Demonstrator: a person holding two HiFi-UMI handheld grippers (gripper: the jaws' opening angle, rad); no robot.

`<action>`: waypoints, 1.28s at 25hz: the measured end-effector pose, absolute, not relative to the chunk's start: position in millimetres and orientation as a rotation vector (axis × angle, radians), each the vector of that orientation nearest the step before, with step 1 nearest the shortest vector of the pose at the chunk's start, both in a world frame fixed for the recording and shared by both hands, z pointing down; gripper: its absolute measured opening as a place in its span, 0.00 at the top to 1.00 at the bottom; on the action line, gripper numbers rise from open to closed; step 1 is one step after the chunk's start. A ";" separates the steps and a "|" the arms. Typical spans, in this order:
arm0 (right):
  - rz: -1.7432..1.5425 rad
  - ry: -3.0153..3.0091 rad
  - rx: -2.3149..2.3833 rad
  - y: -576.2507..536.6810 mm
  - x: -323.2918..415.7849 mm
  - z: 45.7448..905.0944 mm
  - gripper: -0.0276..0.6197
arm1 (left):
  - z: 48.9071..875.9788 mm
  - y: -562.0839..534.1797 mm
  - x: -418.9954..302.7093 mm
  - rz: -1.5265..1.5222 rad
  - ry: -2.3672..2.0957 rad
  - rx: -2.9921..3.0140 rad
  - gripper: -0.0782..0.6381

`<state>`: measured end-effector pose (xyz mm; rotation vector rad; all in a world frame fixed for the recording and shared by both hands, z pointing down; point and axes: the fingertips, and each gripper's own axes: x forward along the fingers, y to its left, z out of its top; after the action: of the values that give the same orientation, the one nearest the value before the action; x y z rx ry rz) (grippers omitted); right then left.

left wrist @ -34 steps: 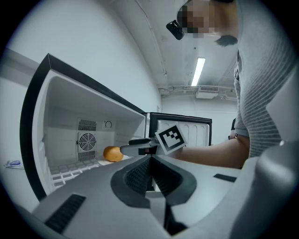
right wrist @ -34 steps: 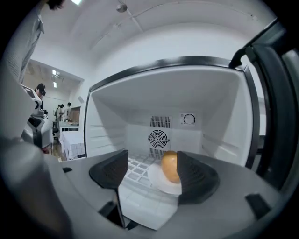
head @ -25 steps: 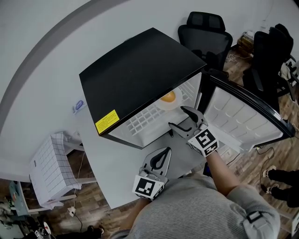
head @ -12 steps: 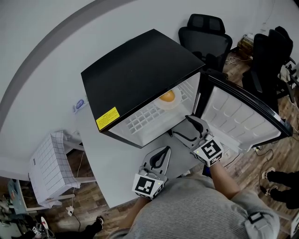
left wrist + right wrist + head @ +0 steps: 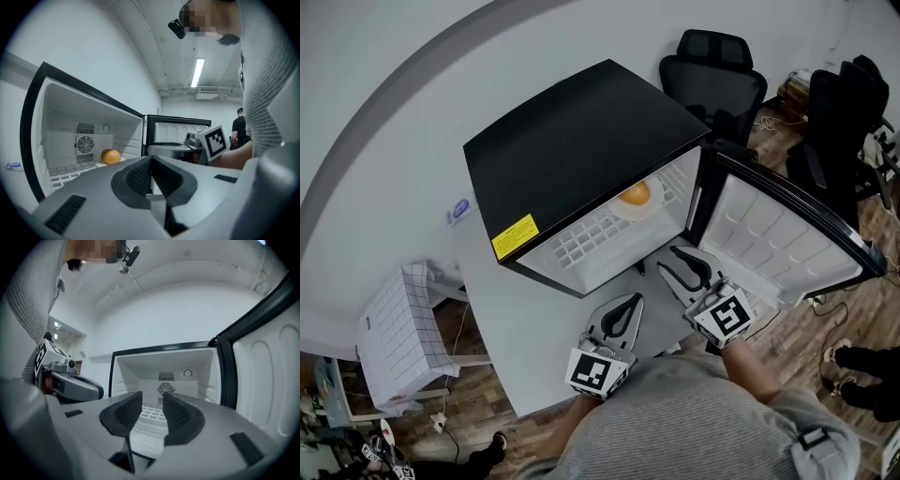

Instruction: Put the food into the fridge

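Observation:
A black mini fridge [image 5: 581, 141] stands on the grey table [image 5: 534, 328] with its door [image 5: 787, 234] swung open to the right. Inside, an orange [image 5: 636, 195] lies on a white plate on the shelf; the left gripper view shows the orange [image 5: 110, 156] near the back fan. My right gripper [image 5: 670, 262] hovers just outside the fridge opening, its jaws closing with nothing between them. In the right gripper view my right gripper [image 5: 152, 399] faces the white interior [image 5: 164, 371], and the orange is hidden. My left gripper [image 5: 628, 305] rests shut and empty over the table's front.
Black office chairs [image 5: 712, 56] stand behind the fridge and beyond the door [image 5: 839, 112]. A white checked stool [image 5: 403, 337] sits left of the table. A small blue item [image 5: 457, 211] lies left of the fridge. A person [image 5: 240, 129] stands in the background.
My right gripper has drawn back from the fridge opening toward me, and its jaws have narrowed. The left gripper has stayed in place.

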<state>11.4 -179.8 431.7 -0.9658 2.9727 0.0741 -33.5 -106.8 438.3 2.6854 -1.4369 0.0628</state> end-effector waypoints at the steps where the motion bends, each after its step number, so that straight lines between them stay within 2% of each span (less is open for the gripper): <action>1: 0.084 2.966 -0.967 -179.7 12.2 429.1 0.76 | 440.7 -106.1 -33.8 0.077 -1.433 2.680 0.88; 4: 0.097 2.970 -0.949 -176.3 12.5 426.8 0.86 | 443.8 -104.1 -35.2 0.079 -1.434 2.667 0.88; 7: 0.078 2.995 -0.901 -171.1 9.0 429.0 0.91 | 443.9 -103.7 -37.6 0.077 -1.446 2.662 0.88; 32: 0.084 2.980 -0.788 -145.1 11.8 409.0 0.91 | 442.9 -109.7 -34.3 0.093 -1.450 2.671 0.88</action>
<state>11.8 -145.1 409.0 -0.7883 2.9801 0.0839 -34.3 -109.7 442.9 2.6710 -1.4501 0.0929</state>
